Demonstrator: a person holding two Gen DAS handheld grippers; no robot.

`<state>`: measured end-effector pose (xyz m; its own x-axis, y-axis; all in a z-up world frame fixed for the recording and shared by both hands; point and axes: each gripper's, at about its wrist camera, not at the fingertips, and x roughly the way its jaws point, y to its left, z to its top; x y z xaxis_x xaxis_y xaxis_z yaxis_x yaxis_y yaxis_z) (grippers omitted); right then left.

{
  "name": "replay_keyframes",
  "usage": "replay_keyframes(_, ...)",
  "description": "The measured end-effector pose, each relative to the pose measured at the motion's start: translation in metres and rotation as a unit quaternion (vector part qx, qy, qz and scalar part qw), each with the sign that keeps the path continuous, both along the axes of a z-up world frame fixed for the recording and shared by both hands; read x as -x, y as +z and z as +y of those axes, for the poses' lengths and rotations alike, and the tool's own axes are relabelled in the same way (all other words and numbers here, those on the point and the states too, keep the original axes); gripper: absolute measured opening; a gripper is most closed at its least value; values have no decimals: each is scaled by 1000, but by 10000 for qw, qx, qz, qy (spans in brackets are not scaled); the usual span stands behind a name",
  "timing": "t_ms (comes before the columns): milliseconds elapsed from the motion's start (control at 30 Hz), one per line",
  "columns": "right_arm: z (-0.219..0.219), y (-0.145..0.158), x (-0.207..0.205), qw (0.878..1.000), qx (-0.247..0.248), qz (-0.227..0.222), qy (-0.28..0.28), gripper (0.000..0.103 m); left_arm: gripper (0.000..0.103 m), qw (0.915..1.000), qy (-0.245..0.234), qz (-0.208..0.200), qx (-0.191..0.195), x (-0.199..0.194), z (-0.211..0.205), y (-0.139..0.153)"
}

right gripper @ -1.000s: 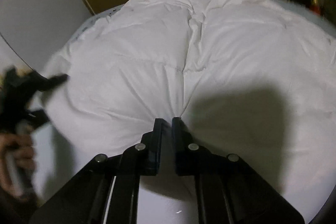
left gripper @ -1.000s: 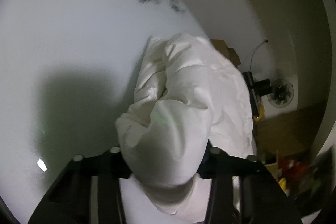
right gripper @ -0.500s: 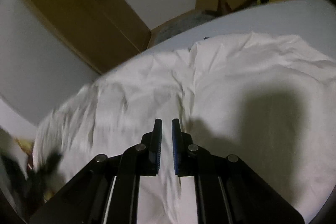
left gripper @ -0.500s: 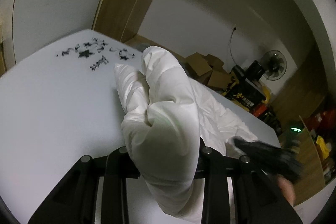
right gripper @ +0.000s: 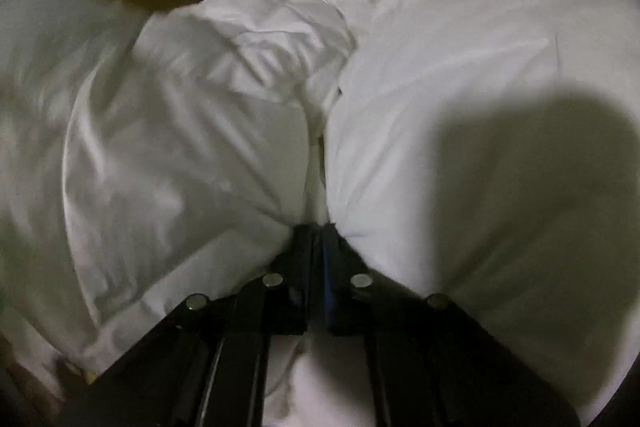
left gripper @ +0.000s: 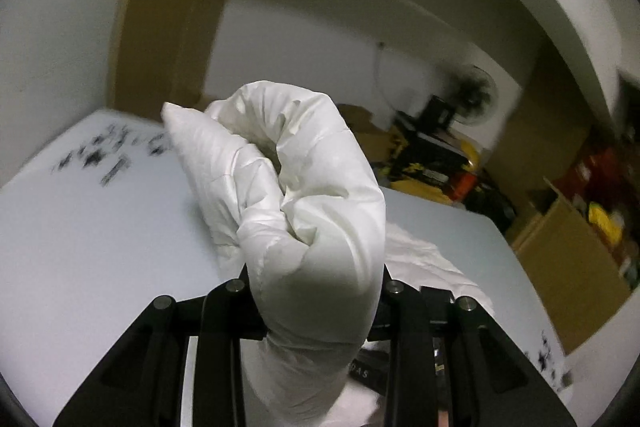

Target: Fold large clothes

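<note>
Cardboard box point(left gripper: 576, 267) far right, contents too blurred to tell. Left gripper point(left gripper: 316, 291) clamps a thick bunch of white padded garment point(left gripper: 312, 195), now lifted higher off the table point(left gripper: 80, 235) than 1 s ago, roll pointing up and far. Right gripper point(right gripper: 316, 231) pinches the garment's point(right gripper: 440, 87) near edge, jaws nearly together.

The bunched white garment point(left gripper: 312, 227) hides the fingertips of the left hand-held gripper point(left gripper: 316, 291), so their contact with the cloth cannot be seen. On the tabletop point(left gripper: 88, 235), the black marks point(left gripper: 108, 155) at ten o'clock are smeared past reading, and the clutter point(left gripper: 600, 195) at three o'clock is too blurred to identify. In the right wrist view the garment's point(right gripper: 440, 87) left side at nine o'clock is motion-blurred, and the frame's edge cuts off its right side.
</note>
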<state>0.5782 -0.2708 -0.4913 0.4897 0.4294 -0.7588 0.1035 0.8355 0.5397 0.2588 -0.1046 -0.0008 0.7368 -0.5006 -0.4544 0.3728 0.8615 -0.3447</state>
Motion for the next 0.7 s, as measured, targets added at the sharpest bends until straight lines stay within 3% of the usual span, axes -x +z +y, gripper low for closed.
replay_keyframes(67, -28, 23, 22, 9971, -472, -398, -443, 5, 31, 9995, -262, -165, -78, 14, -23, 9)
replay_keyframes(167, -75, 55, 56, 9839, -173, -1199, -1315, 7, 31, 9971, -678, -269, -225, 34, -64, 16)
replay_keyframes(200, -91, 51, 66, 9797, -68, -1079, -1688, 8, 31, 9961, -792, -272, -271, 39, -76, 16)
replay_keyframes(233, -111, 31, 63, 9778, 33, -478, -2042, 11, 31, 9947, -927, -275, -346, 44, -91, 14)
replay_keyframes(267, -125, 4, 55, 9794, -299, 12, -1999, 0, 31, 9933, -1048, -285, -401, 50, -106, 13)
replay_keyframes(333, -139, -17, 55, 9762, -1238, 75, -1776, 0, 31, 9901, -1254, -313, -551, 61, -137, 9)
replay_keyframes(367, -141, -12, 60, 9759, -1292, 54, -1759, 3, 31, 9881, -1370, -259, -652, 64, -155, 4)
replay_keyframes(433, -140, 13, 83, 9749, -1198, -572, -1786, 7, 31, 9858, -1511, -88, -724, 66, -177, -8)
replay_keyframes(500, -144, 28, 112, 9691, -780, -850, -2180, 19, 31, 9836, -1600, 8, -837, 67, -196, -21)
replay_keyframes(600, -161, 28, 150, 9526, -954, -976, -2720, 46, 31, 9777, -1783, 171, -1099, 64, -224, -49)
replay_keyframes(700, -178, 27, 188, 9365, -762, -963, -3284, 59, 36, 9689, -2021, 436, -1362, 67, -248, -83)
